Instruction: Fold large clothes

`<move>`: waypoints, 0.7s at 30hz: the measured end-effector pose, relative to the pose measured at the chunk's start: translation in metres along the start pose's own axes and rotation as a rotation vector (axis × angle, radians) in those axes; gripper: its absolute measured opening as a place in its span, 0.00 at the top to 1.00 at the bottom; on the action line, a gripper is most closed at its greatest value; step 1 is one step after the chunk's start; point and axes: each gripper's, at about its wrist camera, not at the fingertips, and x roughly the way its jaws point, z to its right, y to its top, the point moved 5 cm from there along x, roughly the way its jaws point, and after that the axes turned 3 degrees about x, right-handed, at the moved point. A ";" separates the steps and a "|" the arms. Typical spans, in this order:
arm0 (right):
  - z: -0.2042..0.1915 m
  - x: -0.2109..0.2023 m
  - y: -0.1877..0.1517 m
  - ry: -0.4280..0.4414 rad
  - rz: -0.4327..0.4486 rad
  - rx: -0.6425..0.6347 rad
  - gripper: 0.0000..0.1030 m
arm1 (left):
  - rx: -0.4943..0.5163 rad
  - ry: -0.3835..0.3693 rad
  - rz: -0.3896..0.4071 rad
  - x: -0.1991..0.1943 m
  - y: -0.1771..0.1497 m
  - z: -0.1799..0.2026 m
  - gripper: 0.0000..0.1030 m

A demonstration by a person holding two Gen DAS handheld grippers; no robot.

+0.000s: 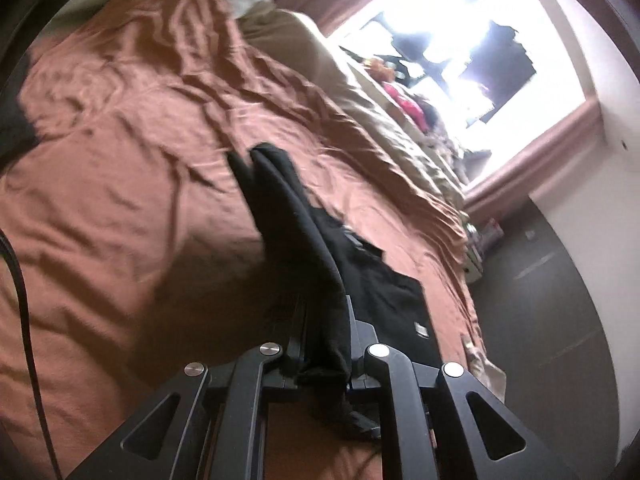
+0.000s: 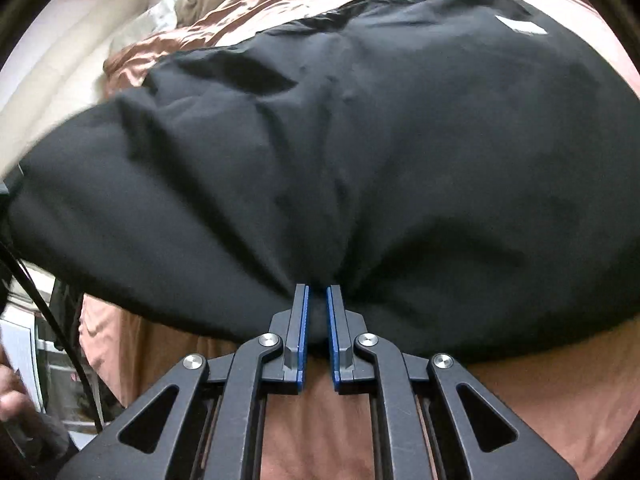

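The black garment (image 2: 340,152) lies partly on the rust-brown bedsheet (image 1: 120,160), bunched and lifted at two places. The right gripper (image 2: 318,292) pinches a gathered edge of it between its blue pads, jaws narrow. The left gripper (image 1: 324,320) clamps a raised fold of the same cloth, which stands up along its fingers. A beige duvet (image 1: 360,92) lies beyond, beside a bright window (image 1: 460,40).

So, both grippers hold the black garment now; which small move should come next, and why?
Probably carry both held edges across and lay them flat. The left gripper and right gripper each pinch the black garment, which bulges, bunched, above the brown bedsheet.
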 end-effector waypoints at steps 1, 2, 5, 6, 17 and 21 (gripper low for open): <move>0.000 -0.002 -0.004 -0.003 0.003 -0.003 0.94 | 0.015 -0.010 -0.001 0.001 0.001 0.009 0.88; 0.001 -0.004 -0.005 -0.002 0.000 -0.004 0.94 | 0.032 -0.018 -0.001 0.002 0.001 0.017 0.88; 0.005 -0.020 -0.005 0.015 -0.016 0.014 0.94 | 0.088 -0.048 -0.004 0.005 0.003 0.049 0.88; 0.007 -0.027 -0.004 0.027 -0.009 0.023 0.94 | 0.111 -0.059 -0.002 0.006 0.004 0.061 0.88; 0.048 -0.157 0.004 0.127 0.224 0.093 0.30 | 0.239 -0.130 -0.049 0.031 -0.007 0.144 0.88; 0.087 -0.207 -0.001 0.090 0.313 0.150 0.30 | 0.279 -0.148 -0.082 0.048 -0.019 0.174 0.88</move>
